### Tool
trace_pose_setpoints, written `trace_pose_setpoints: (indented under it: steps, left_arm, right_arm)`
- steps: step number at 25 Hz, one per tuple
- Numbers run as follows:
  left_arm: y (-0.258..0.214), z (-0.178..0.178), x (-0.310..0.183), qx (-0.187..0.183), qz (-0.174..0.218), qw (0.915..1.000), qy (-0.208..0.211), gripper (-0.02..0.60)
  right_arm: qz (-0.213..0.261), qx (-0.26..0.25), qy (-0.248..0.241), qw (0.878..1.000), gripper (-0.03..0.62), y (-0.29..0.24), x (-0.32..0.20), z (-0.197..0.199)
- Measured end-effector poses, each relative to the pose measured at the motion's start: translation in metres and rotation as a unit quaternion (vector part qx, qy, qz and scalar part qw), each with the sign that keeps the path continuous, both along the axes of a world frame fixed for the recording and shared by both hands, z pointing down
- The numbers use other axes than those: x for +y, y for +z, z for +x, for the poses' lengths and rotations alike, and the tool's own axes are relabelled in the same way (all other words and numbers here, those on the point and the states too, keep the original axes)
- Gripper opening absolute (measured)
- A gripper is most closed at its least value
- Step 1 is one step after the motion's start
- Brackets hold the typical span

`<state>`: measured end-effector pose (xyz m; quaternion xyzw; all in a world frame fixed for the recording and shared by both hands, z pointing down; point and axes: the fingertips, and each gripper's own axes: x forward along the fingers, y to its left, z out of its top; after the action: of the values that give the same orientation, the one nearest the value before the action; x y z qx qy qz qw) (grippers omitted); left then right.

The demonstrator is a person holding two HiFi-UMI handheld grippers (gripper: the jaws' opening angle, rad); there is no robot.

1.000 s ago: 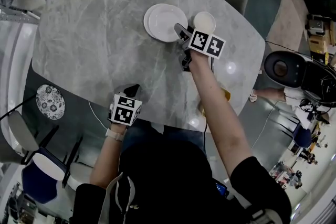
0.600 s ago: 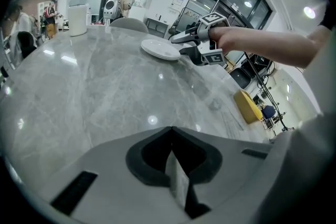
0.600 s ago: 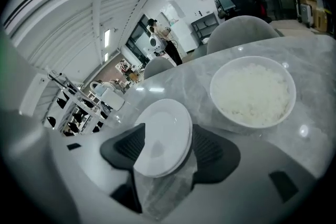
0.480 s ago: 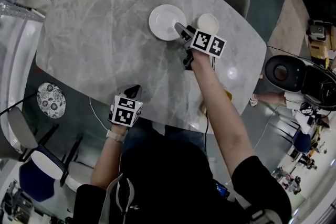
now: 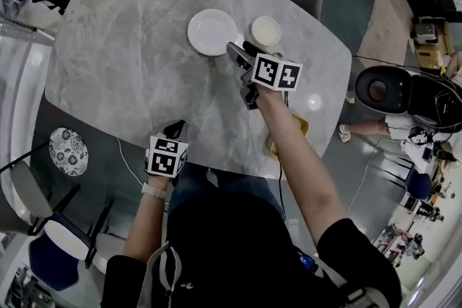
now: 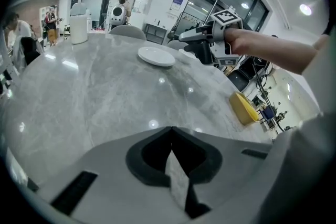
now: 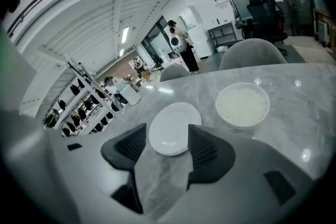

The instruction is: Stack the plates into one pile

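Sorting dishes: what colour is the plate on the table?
Plain white round plate; clearest in right gripper view.

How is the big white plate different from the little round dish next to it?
The white plate is wider and flatter; the little dish is smaller and deeper. The plate is bright white; the dish looks creamier. Both are round and sit on the grey table.

White plates [image 5: 211,32], grey marbled table [image 5: 130,61]
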<state>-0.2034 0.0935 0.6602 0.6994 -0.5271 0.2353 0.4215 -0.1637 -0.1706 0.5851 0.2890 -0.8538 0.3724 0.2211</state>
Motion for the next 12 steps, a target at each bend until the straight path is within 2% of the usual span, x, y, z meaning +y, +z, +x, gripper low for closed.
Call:
trace_pose_setpoints:
  steps: [2, 4, 9, 12]
  left_arm:
    - [-0.008, 0.006, -0.004, 0.003, 0.008, 1.0, -0.003, 0.009]
    - [-0.02, 0.012, -0.01, 0.003, 0.019, 0.9998, -0.005, 0.008]
    - [-0.057, 0.029, -0.021, -0.008, 0.063, 0.9979, -0.008, 0.008]
    - [-0.09, 0.043, -0.032, -0.008, 0.1, 0.9948, -0.015, 0.009]
  right_arm:
    - [0.019, 0.001, -0.016, 1.0, 0.23, -0.011, 0.009, 0.009]
    - [0.038, -0.002, -0.028, 0.999, 0.169, -0.024, 0.02, 0.017]
    - [0.096, 0.011, -0.058, 0.994, 0.069, -0.055, 0.055, 0.042]
    - [0.121, 0.01, -0.064, 0.991, 0.043, -0.079, 0.072, 0.061]
